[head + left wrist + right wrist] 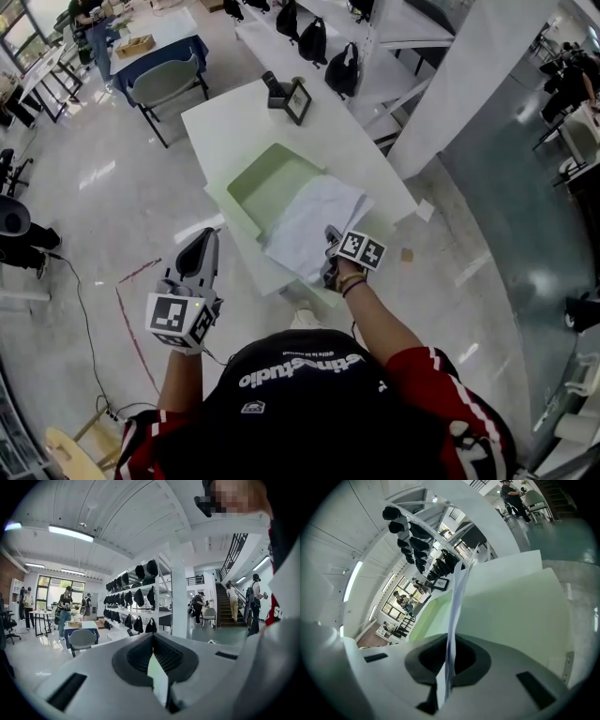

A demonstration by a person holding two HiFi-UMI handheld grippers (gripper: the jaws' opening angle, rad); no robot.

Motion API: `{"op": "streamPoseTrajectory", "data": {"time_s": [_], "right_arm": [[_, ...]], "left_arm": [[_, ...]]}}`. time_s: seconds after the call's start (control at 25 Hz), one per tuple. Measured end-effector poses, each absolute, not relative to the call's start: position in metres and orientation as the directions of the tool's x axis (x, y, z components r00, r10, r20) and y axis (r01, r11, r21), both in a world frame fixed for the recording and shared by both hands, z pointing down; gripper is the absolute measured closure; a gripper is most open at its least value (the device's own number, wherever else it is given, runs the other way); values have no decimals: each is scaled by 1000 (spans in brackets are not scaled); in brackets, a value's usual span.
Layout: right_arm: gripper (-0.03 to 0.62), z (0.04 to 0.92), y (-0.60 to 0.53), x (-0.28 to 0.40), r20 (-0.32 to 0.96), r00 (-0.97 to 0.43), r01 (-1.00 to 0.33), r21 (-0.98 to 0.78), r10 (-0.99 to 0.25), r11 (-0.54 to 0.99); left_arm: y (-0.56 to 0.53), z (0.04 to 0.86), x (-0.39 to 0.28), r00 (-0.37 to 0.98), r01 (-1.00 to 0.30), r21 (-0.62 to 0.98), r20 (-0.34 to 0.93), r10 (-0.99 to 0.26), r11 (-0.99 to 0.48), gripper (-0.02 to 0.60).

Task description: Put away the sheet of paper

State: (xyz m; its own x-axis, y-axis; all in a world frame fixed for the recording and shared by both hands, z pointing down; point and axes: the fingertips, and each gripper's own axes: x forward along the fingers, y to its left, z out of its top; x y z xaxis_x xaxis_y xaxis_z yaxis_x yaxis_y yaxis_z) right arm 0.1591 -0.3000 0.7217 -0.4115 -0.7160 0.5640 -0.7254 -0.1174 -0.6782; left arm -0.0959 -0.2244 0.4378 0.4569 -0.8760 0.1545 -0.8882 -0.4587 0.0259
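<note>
A crumpled white sheet of paper (314,223) lies over the near right corner of a pale green open tray (267,178) on the white table (234,117). My right gripper (330,246) is shut on the sheet's near edge. In the right gripper view the paper (455,606) runs edge-on out of the closed right gripper (450,641), with the green tray (511,616) behind it. My left gripper (208,236) hangs over the floor left of the table. Its fingers are together and hold nothing, and the left gripper (152,637) looks out level across the room.
A framed picture (297,99) and a dark object stand at the table's far end. A white pillar (469,84) rises to the right. Shelves with black bags (314,37) lie beyond, with a grey chair (167,82) and a blue-draped table (155,42) at far left. Cables cross the floor.
</note>
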Motion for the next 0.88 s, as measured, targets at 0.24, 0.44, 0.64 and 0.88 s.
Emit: {"op": "streamPoseTrajectory", "data": {"time_s": [0.24,0.44,0.64,0.88], "right_arm": [[589,730,-307,158,573,-406,-710,-689,-712,-149],[591,730,-316,160,563,-398,-695,-700,-724,-162],[591,734,-325,155,560,-407,-686,-709,-721,-163],[591,737,-332,143,563,-426,-686,-712,-708,-153]], "left_arm": [[-223,437,-96,447,-893,18,164,-879,-450,575],[-224,436,-96,431,-900,11,161,-888,-435,575],[-226,442,-101,410,-910,16,171,-896,-413,575],[-228,442,-106,385,-921,14,174,-906,-389,575]]}}
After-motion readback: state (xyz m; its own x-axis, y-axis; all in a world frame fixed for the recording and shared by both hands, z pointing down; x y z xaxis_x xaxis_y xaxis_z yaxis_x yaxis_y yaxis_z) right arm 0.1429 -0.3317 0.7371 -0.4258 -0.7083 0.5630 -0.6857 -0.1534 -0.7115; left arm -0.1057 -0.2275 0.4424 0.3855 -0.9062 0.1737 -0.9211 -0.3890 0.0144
